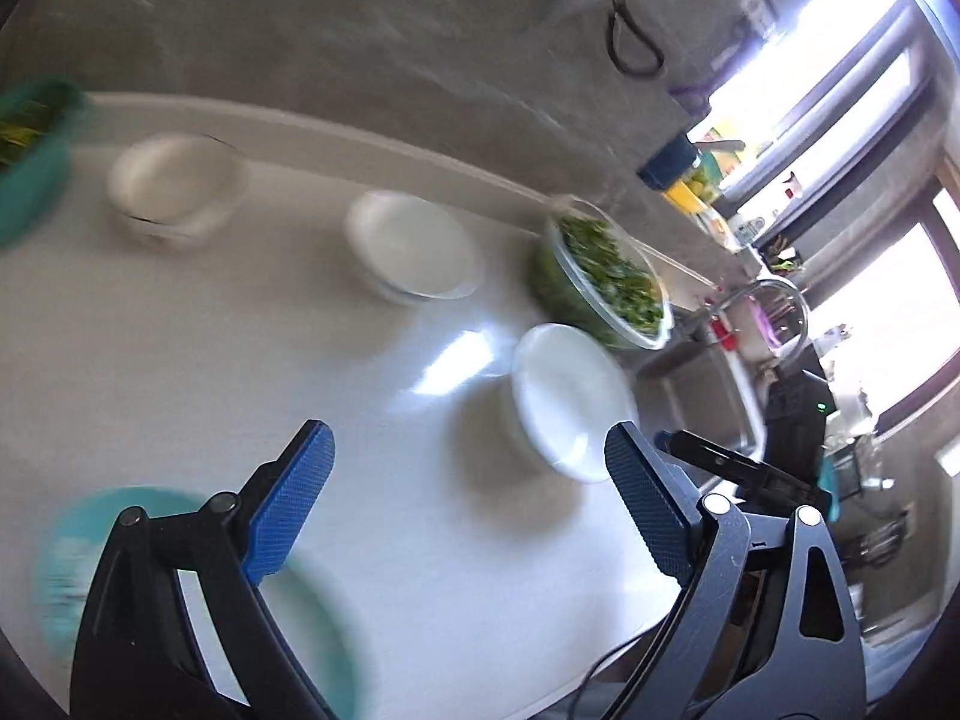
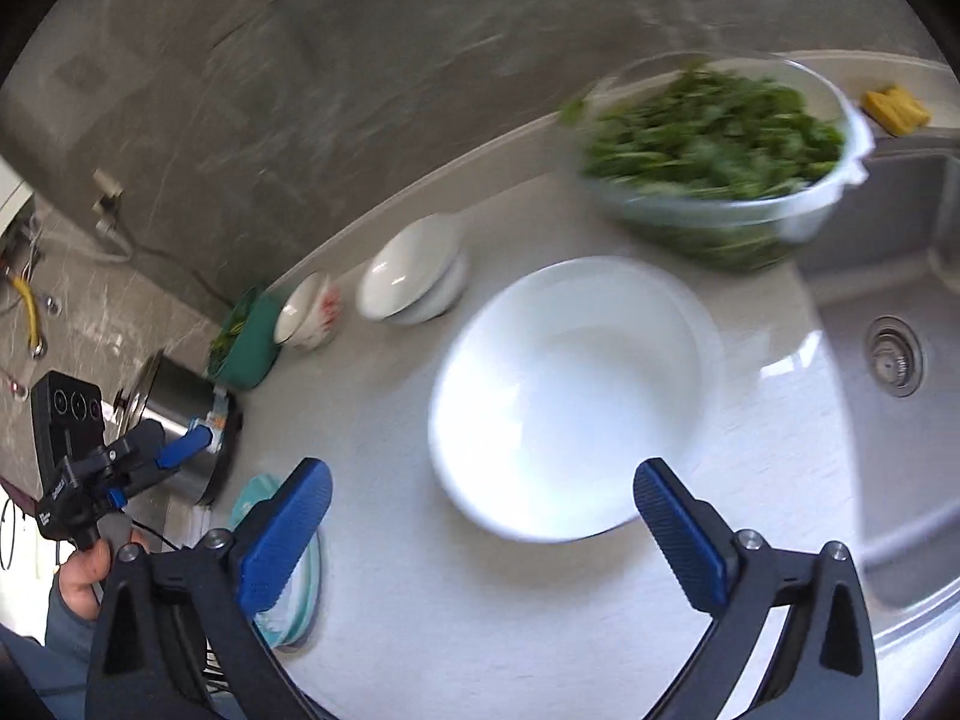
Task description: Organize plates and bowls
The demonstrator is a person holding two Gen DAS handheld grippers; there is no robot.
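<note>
The large round white ceramic bowl (image 2: 567, 396) sits upright on the pale speckled countertop (image 2: 456, 600), mouth facing up; being round, it has no long axis to speak of. It lies just ahead of the right gripper (image 2: 480, 516), whose blue-padded jaws stand wide apart with nothing between them, the bowl's near rim just beyond the tips. The left gripper (image 1: 471, 462) is likewise spread wide and empty, hovering above the counter.

Behind the large bowl, a clear glass bowl heaped with green leaves (image 2: 720, 150) stands at the counter's back edge, beside the grey sink basin (image 2: 900, 276) with its metal drain (image 2: 894, 357). Further along the back edge are a small stack of shallow white bowls (image 2: 414, 276) and, near it, a small white bowl with red markings (image 2: 309, 309), both mouth up (the fisheye makes them look tilted). Next to that sits a green container holding greens (image 2: 243, 339). A stack of teal-rimmed round plates (image 2: 288, 576) lies flat near the counter's front edge, partly hidden by the right gripper's left finger; in the left wrist view it appears as a blurred teal disc (image 1: 72, 552). A person's hand (image 2: 84, 576) grips the left gripper's handle.
</note>
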